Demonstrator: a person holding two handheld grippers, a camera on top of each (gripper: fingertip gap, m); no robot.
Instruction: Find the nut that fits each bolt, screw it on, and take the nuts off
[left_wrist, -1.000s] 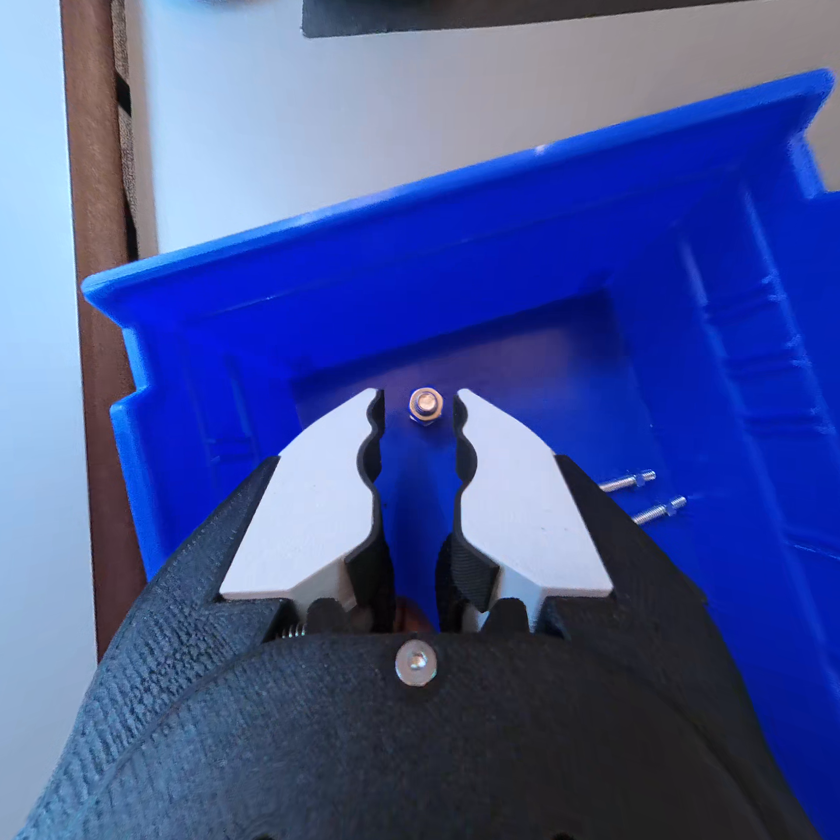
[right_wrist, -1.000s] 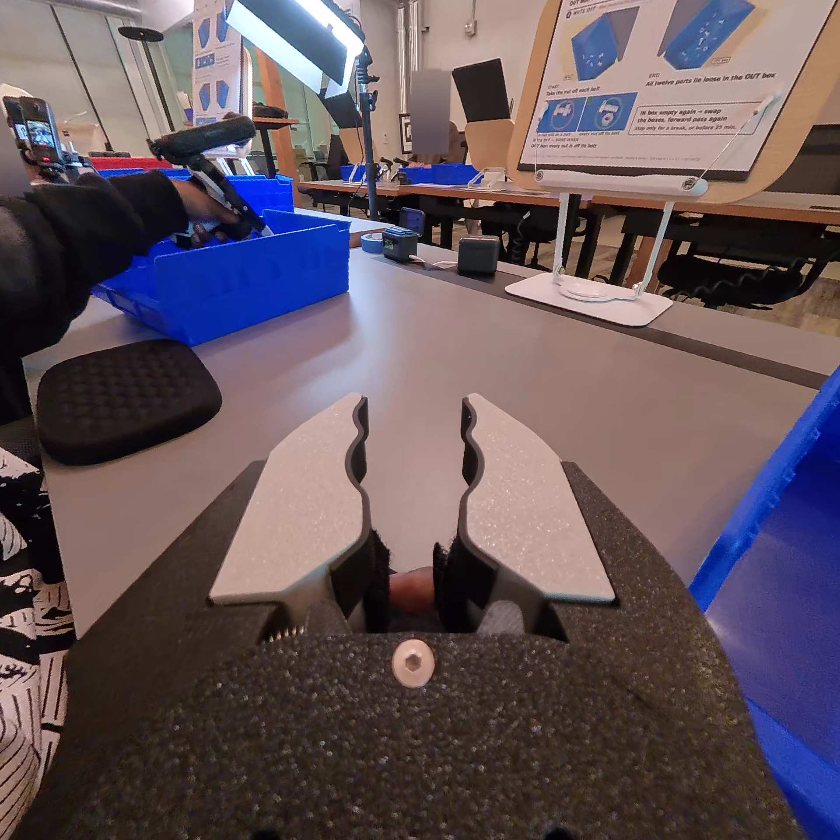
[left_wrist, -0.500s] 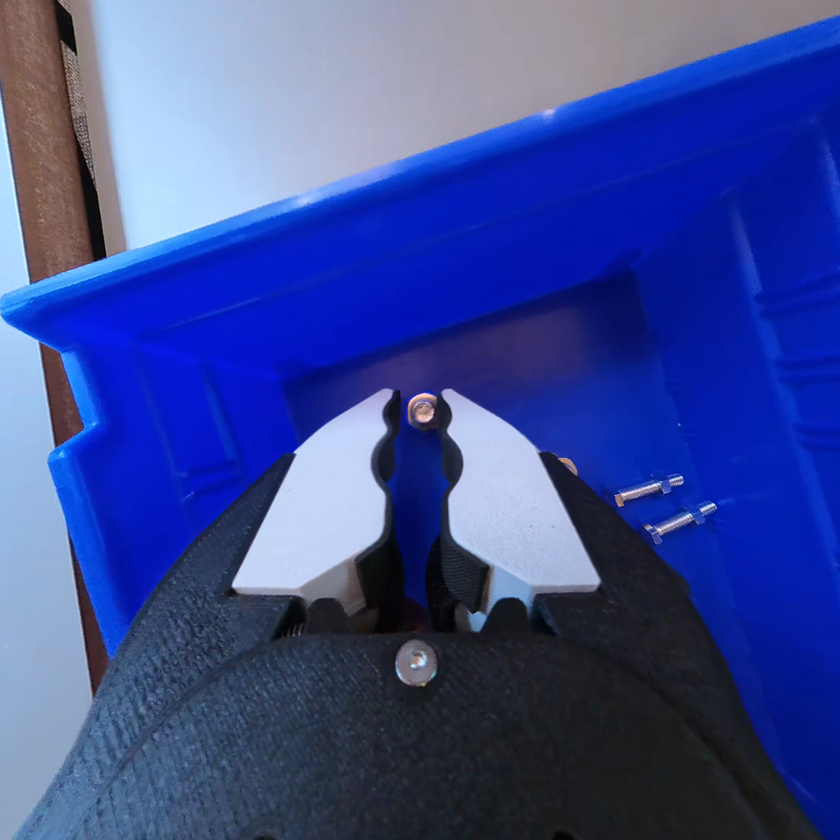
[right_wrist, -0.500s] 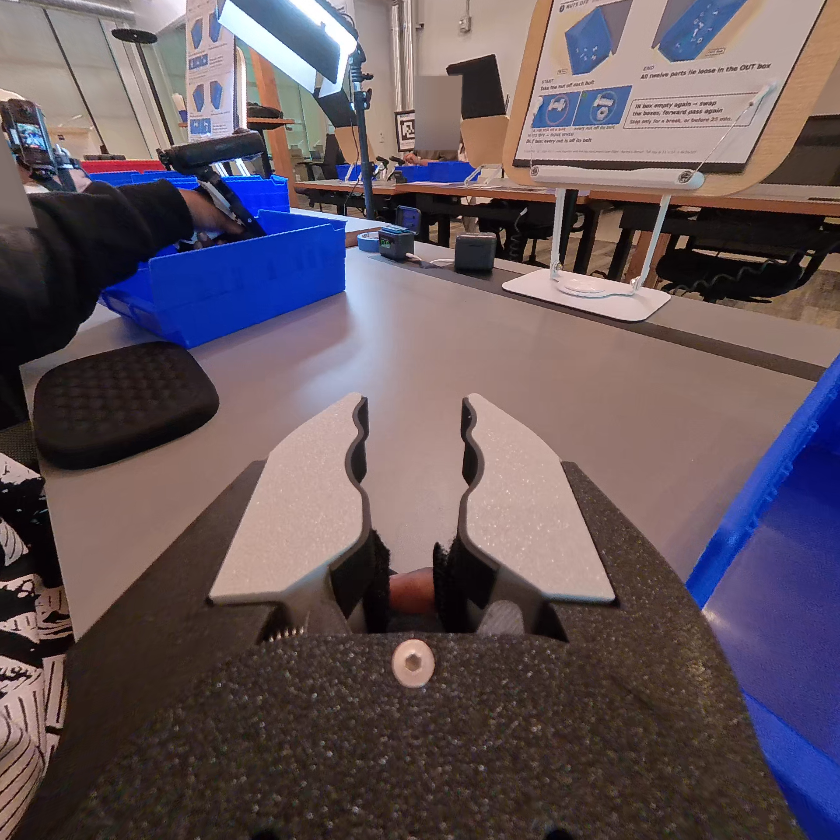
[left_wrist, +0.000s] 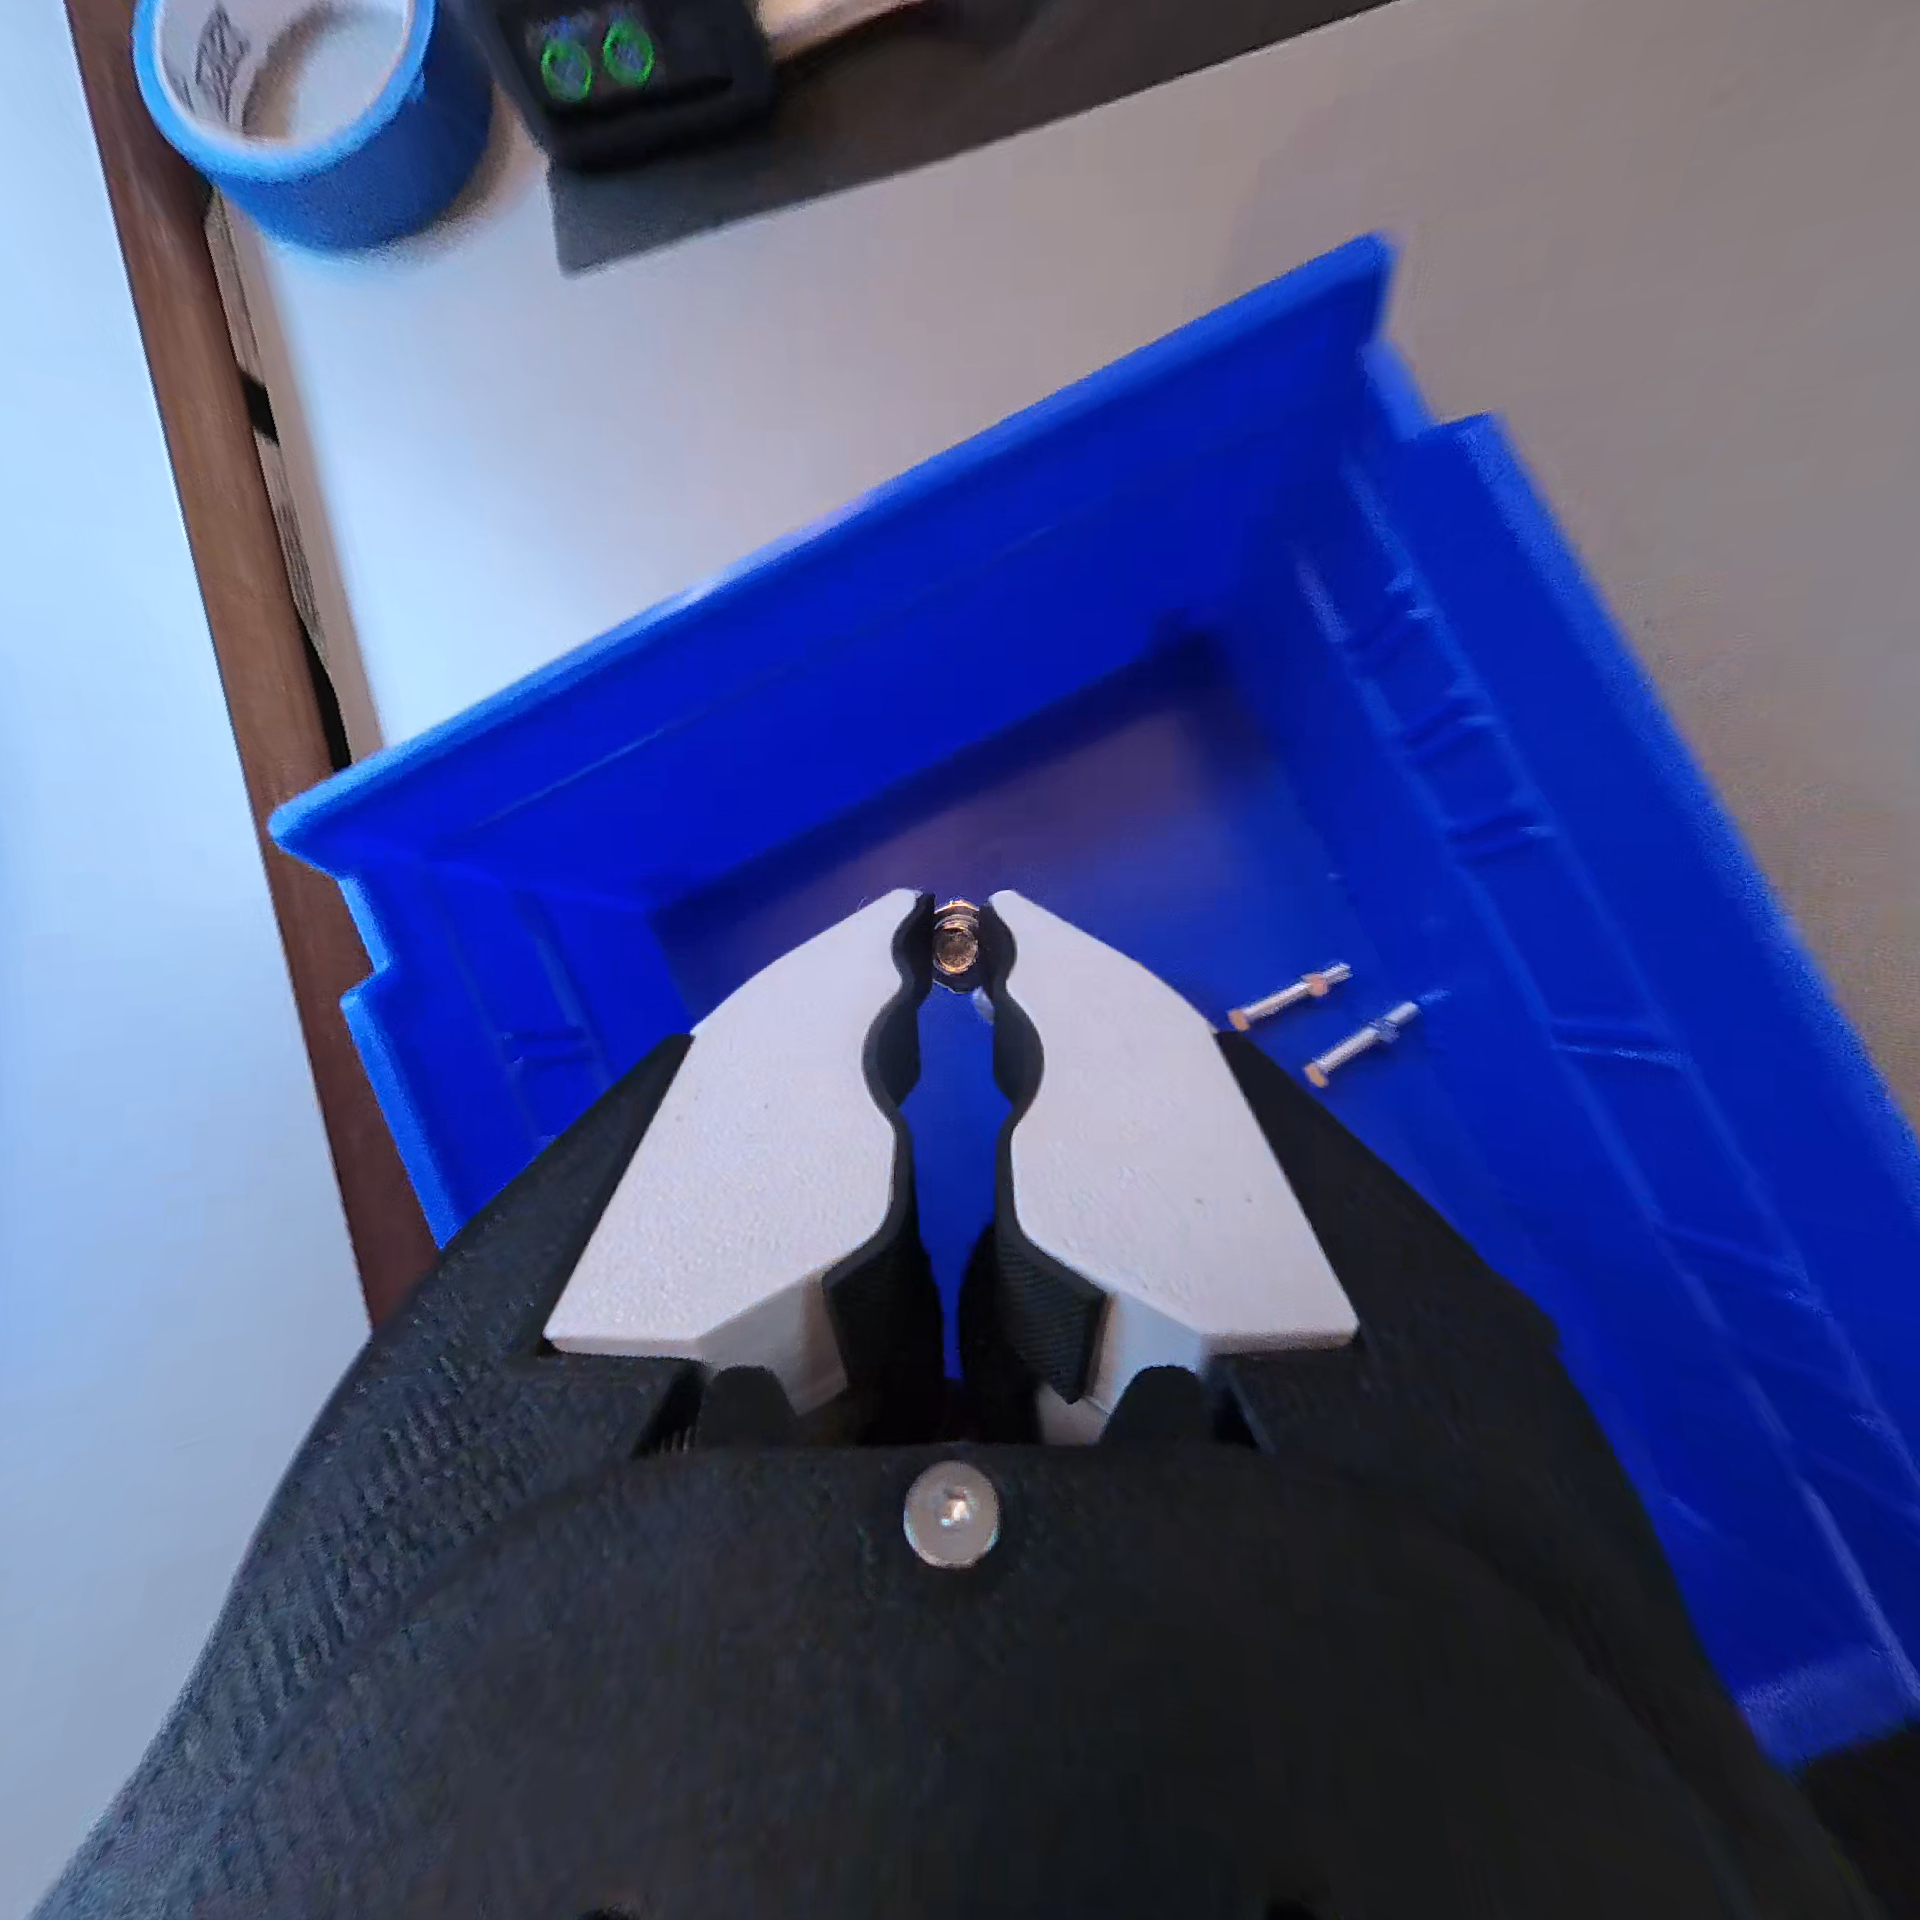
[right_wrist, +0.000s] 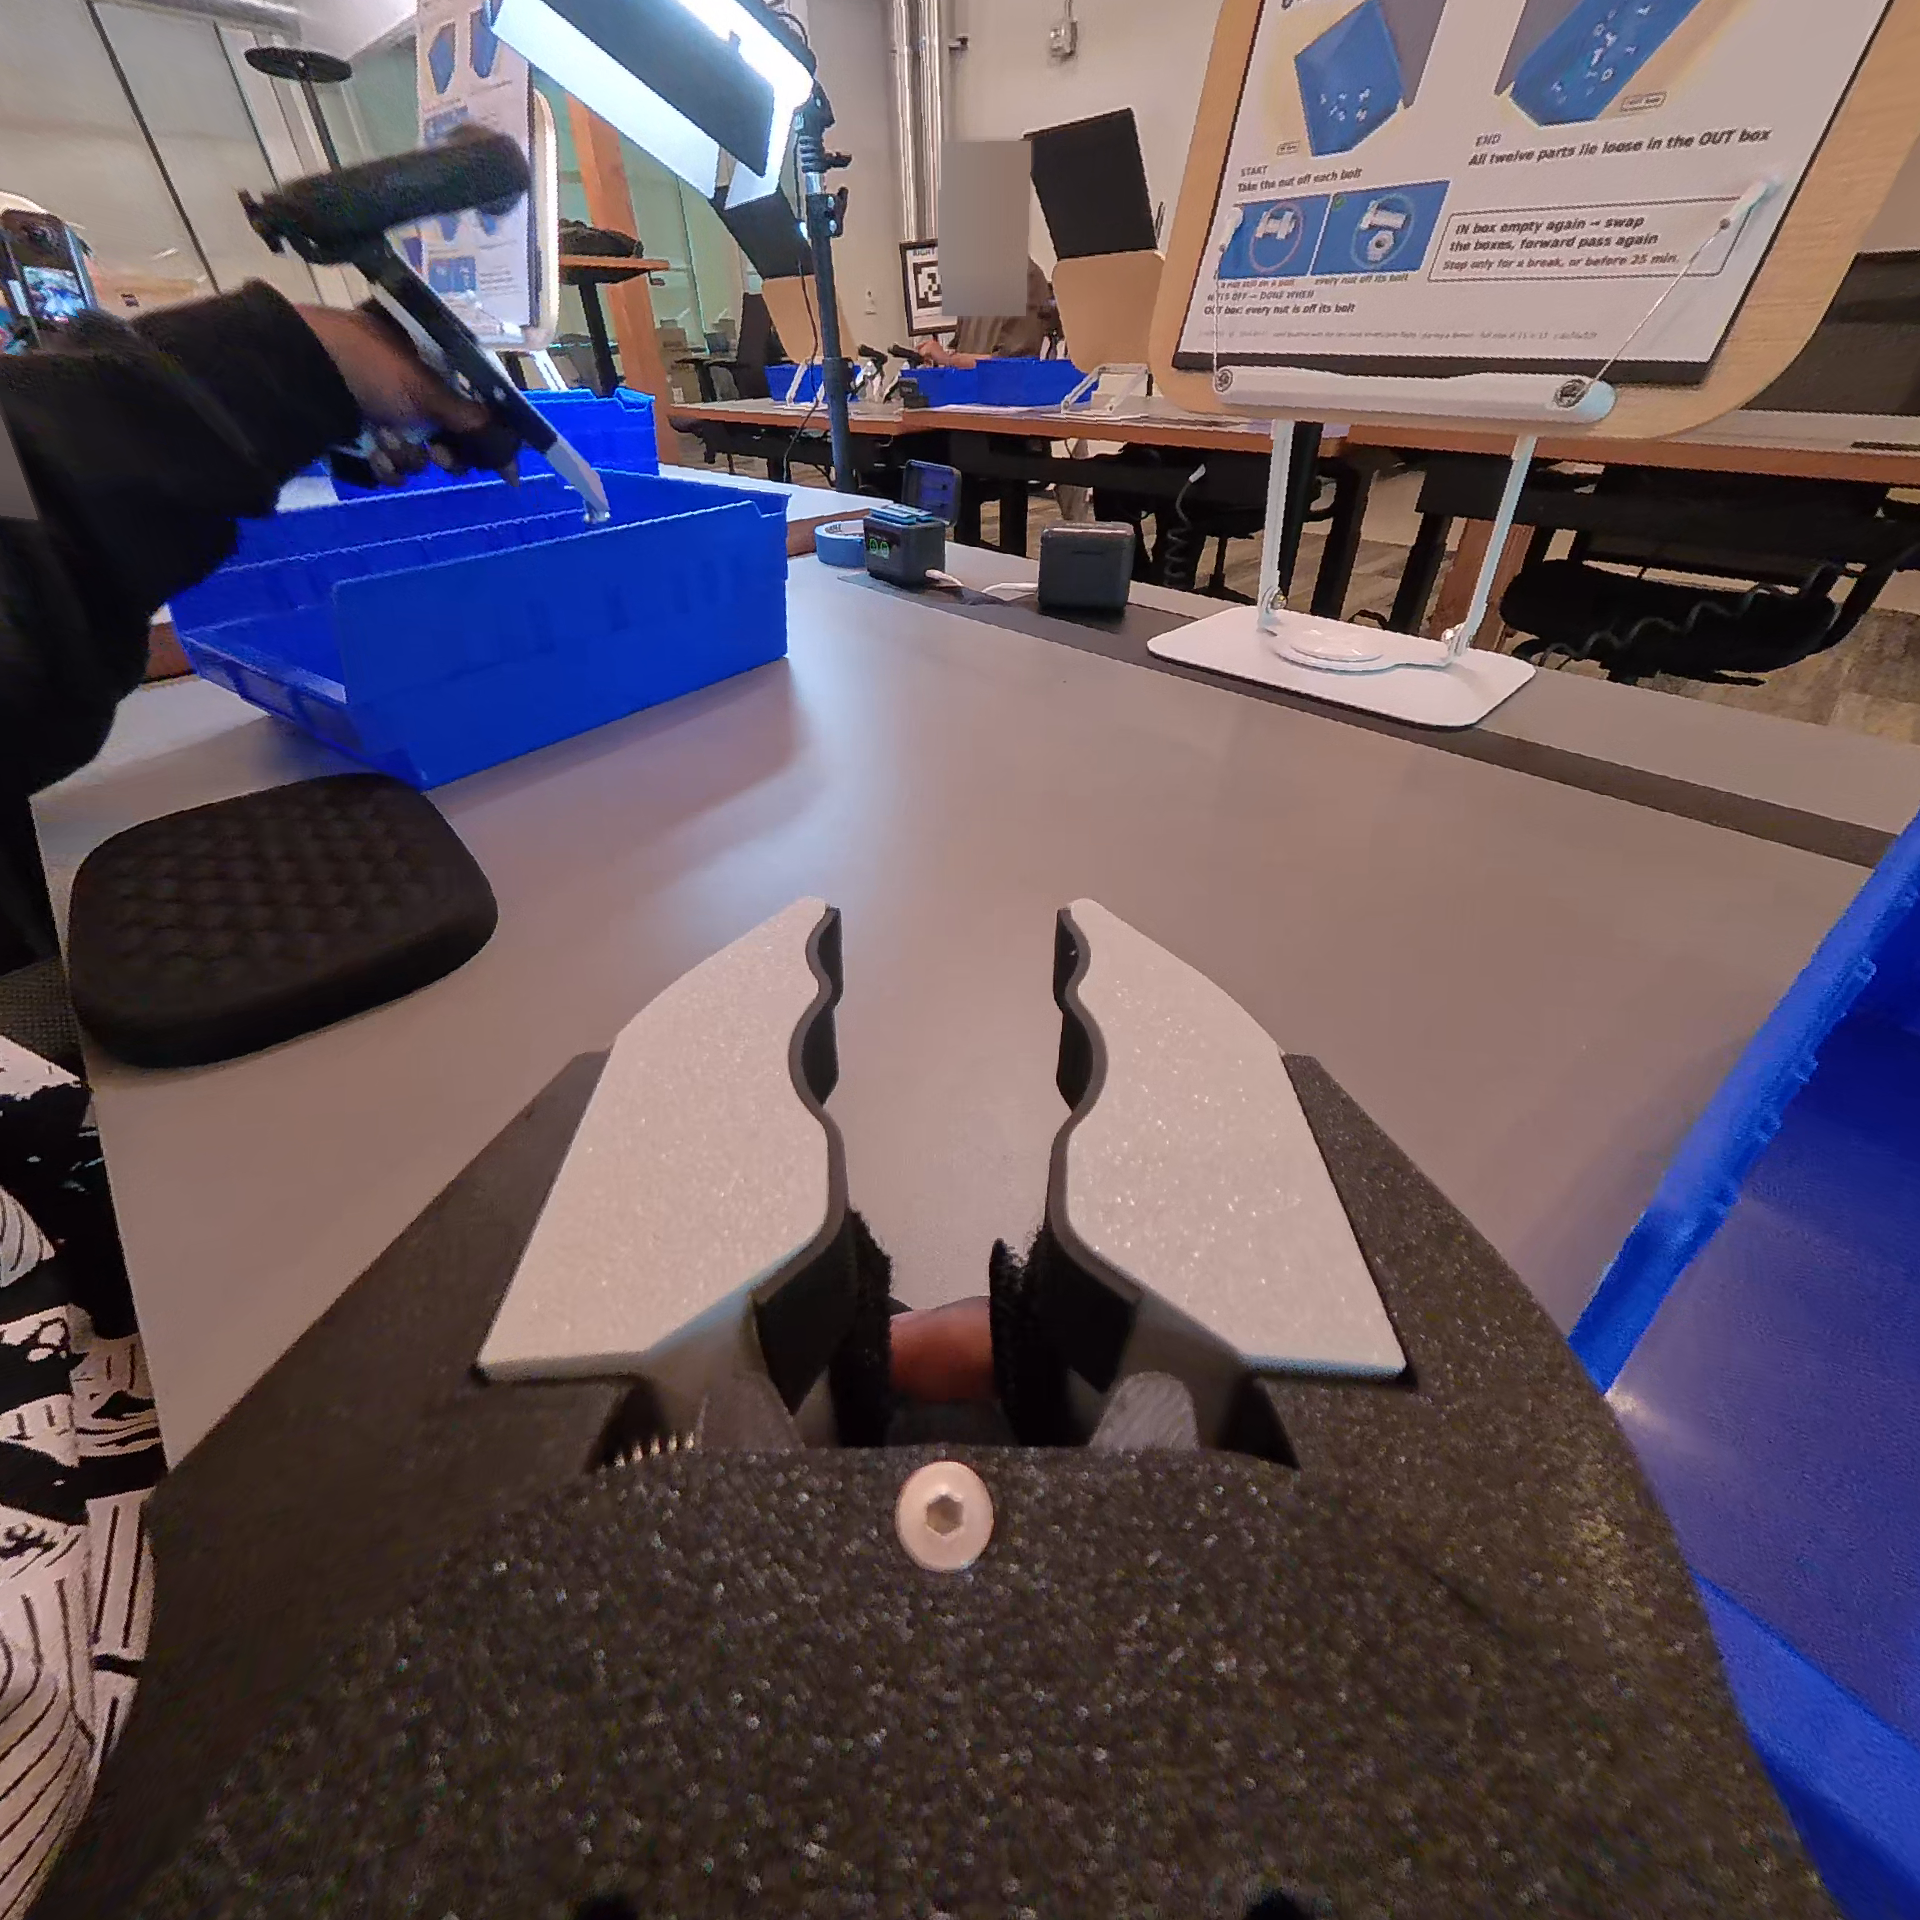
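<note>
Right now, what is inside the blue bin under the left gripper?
Two bolts with nuts on lie on the blue bin floor. The left gripper pinches a third bolt. The near floor is hidden behind the fingers.

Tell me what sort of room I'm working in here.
Likely a shared data-collection lab or workshop: rows of long tables with blue bins, an instruction board on a stand, and a studio light panel overhead.
</note>
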